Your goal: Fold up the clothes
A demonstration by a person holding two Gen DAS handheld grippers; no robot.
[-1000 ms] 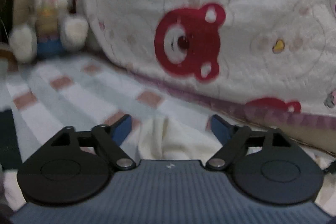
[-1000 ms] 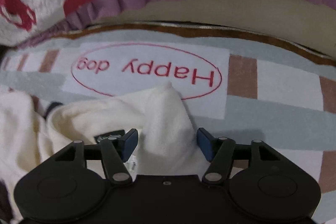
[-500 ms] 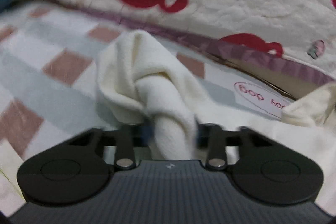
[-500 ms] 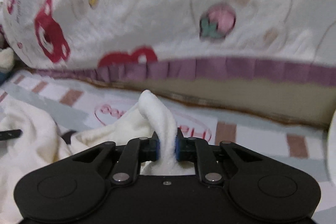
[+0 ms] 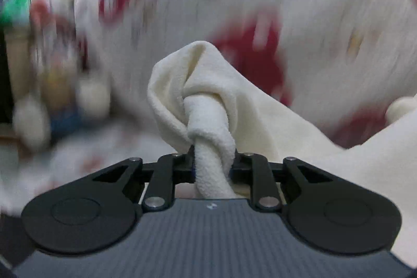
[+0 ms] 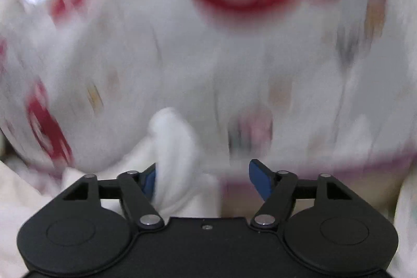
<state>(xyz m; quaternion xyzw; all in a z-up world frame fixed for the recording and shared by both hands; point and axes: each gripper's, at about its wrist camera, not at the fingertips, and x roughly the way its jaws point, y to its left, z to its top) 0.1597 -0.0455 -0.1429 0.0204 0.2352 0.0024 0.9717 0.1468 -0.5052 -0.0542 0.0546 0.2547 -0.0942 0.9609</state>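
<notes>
In the left wrist view, a blurred plush toy sits at 9 o'clock, in front of the white quilt with red bear prints that fills the whole background from 10 to 2 o'clock. At centre, the left gripper is clamped narrowly on a twisted rope of the cream garment; the cloth bunches into a knot-like fold just above the jaws and rises to a rounded peak toward 12 o'clock. From that bunch the garment spreads away to 3 and 4 o'clock as a broad cream sheet, reaching the frame's edge.

In the right wrist view, more cream cloth lies at 8 o'clock along the edge. The right gripper has its jaws opening, and they stand wide apart. A blurred fold of the garment stands between them, lying against the left blue pad, while the right blue pad at 4 o'clock of the fold is clear of the cloth, with a gap between. Behind, the bear quilt covers the view, a large red bear head at 1 o'clock and a purple ruffled edge at 3 o'clock.
</notes>
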